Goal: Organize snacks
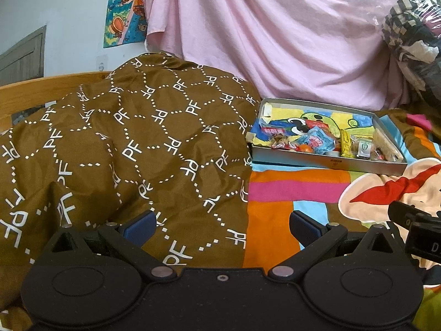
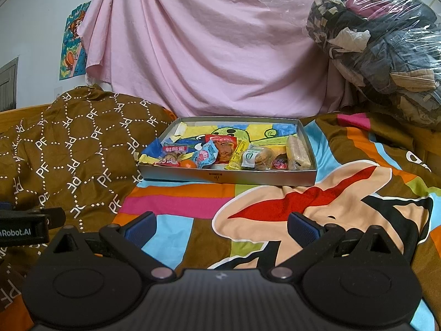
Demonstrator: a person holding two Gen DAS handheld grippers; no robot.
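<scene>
A shallow grey box [image 2: 220,176] [image 1: 330,162] lies on a colourful bedsheet, lined with a cartoon drawing. Several wrapped snacks sit along its near side: a red packet [image 2: 224,147], a blue packet [image 2: 205,157] [image 1: 314,142], a yellow bar [image 2: 235,157] [image 1: 346,143], a green-and-white sachet [image 2: 249,158], an orange sweet [image 2: 188,164] and a pale wafer bar [image 2: 299,153]. My right gripper [image 2: 222,227] hovers open over the sheet, short of the box. My left gripper [image 1: 222,226] is open too, over the brown quilt's edge, left of the box. Neither holds anything.
A rumpled brown quilt [image 1: 124,143] [image 2: 69,149] with white letters is piled at the left. Pink cloth [image 2: 206,49] hangs behind the box. A clear plastic bag of clothes [image 2: 386,41] is stacked at the back right. A wooden bed rail [image 1: 41,88] runs at the far left.
</scene>
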